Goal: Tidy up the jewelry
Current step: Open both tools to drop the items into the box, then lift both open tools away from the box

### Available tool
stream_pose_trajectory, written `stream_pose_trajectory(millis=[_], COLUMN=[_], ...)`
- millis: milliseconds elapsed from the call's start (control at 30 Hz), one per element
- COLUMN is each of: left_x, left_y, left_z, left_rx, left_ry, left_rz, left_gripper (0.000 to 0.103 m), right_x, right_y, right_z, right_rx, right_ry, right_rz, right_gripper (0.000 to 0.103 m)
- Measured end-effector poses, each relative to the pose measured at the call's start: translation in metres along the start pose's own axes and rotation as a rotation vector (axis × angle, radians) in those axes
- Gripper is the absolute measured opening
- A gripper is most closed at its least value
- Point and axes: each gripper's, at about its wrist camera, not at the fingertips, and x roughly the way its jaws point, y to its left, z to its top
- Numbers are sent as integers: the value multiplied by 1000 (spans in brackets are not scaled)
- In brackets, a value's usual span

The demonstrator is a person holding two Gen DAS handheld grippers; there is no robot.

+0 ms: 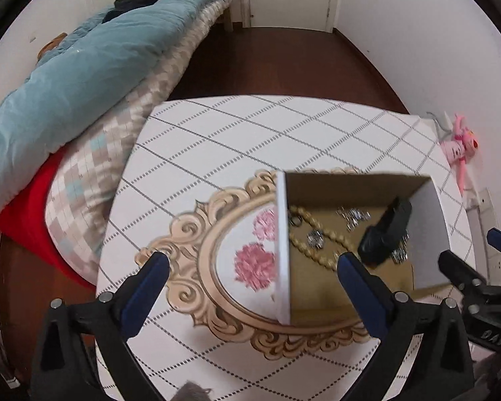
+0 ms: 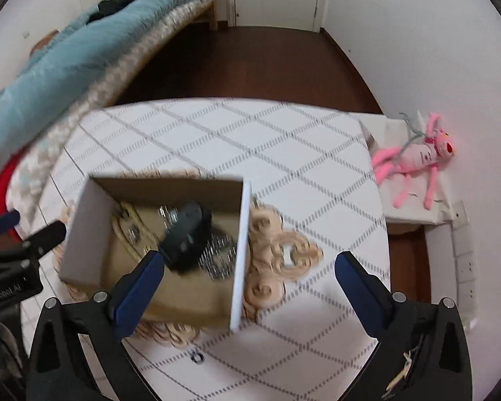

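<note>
the left tongs point(image 1: 252, 260) are spread wide with nothing between their blue-padded tips, which straddle the left wall of the cardboard box point(image 1: 424, 230). the right tongs point(image 2: 248, 260) are just as wide apart and hold nothing; their tips straddle the right wall of the same box point(image 2: 87, 230).

the box is open at the top, white outside and brown inside, and sits on the table point(image 1: 250, 127) over a printed oval frame with pink flowers point(image 1: 254, 264). inside it lie a string of cream beads point(image 1: 317, 230) curving across the floor, several small silver pieces point(image 1: 352, 215) scattered around, and a black chunky object point(image 1: 385, 234) resting on top of them near the right wall. in the right wrist view the silver pieces point(image 2: 218, 255) look like a glittery heap beside that black object point(image 2: 188, 235); motion blur hides what they are. a small dark ring point(image 2: 197, 357) lies on the table point(image 2: 284, 140) outside the box, near its front corner.

beyond the table, a blue quilt point(image 1: 83, 67) is on a bed and a pink plush toy point(image 2: 414, 160) lies on a white ledge.
</note>
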Motion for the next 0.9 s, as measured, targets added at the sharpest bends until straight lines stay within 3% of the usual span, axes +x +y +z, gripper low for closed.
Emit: stream_pose_trajectory(millis=[367,900], left_x=[-37,-143], left_y=[-12,-14], left_z=[-24,-60], left_rx=[12,3], left_ry=[-56,-202], left_rz=[-25,-64], left_gripper=[103,103], right_x=[-24,-148], right_y=[-6,-7], right_z=[-34,-74], right_rx=[65,88], right_ry=[-35,-246], right_rz=[-34,-56], right_gripper=[103,103])
